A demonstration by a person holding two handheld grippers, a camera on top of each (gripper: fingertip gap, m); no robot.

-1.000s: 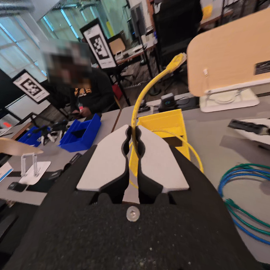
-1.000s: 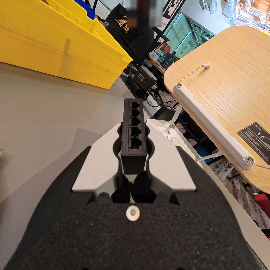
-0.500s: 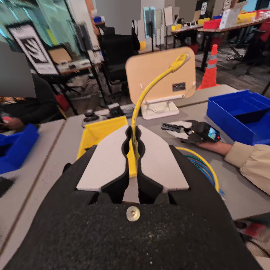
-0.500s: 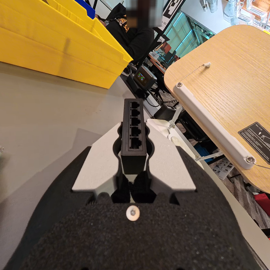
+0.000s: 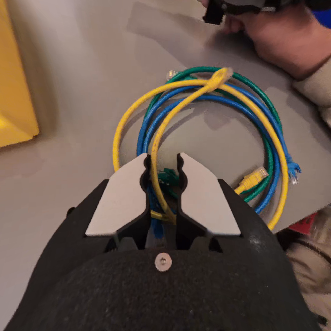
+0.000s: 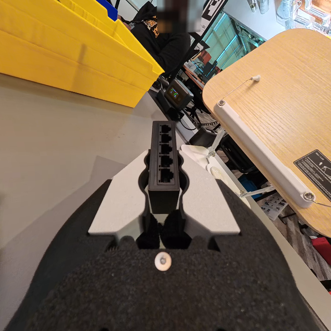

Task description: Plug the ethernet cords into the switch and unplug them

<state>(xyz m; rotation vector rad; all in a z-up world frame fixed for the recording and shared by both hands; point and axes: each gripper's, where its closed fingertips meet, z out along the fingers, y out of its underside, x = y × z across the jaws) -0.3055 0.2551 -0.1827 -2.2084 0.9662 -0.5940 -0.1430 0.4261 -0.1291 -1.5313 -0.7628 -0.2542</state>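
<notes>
In the left wrist view my left gripper [image 5: 163,155] points down at a coil of cords on the grey table. Its jaws stand apart. A yellow ethernet cord [image 5: 155,143] runs loosely between them, against the left finger, and its plug [image 5: 221,75] rests on the coil. Blue cords [image 5: 179,105] and a green cord [image 5: 250,84] lie in the same coil. My right gripper [image 6: 163,152] is shut on a black switch [image 6: 163,161], whose row of ports faces up with nothing plugged in. The switch's end [image 5: 213,12] and the holding hand [image 5: 277,39] show at the top of the left wrist view.
A yellow bin [image 5: 12,89] stands left of the coil; it also shows in the right wrist view [image 6: 71,59]. A wood-topped stand [image 6: 277,107] leans at the right. A small device with a lit screen [image 6: 177,95] and a seated person [image 6: 161,44] are beyond the table edge.
My left gripper has tipped down toward the table and opened. The yellow cord it held upright now lies loose on the coil. The right gripper and switch have not moved.
</notes>
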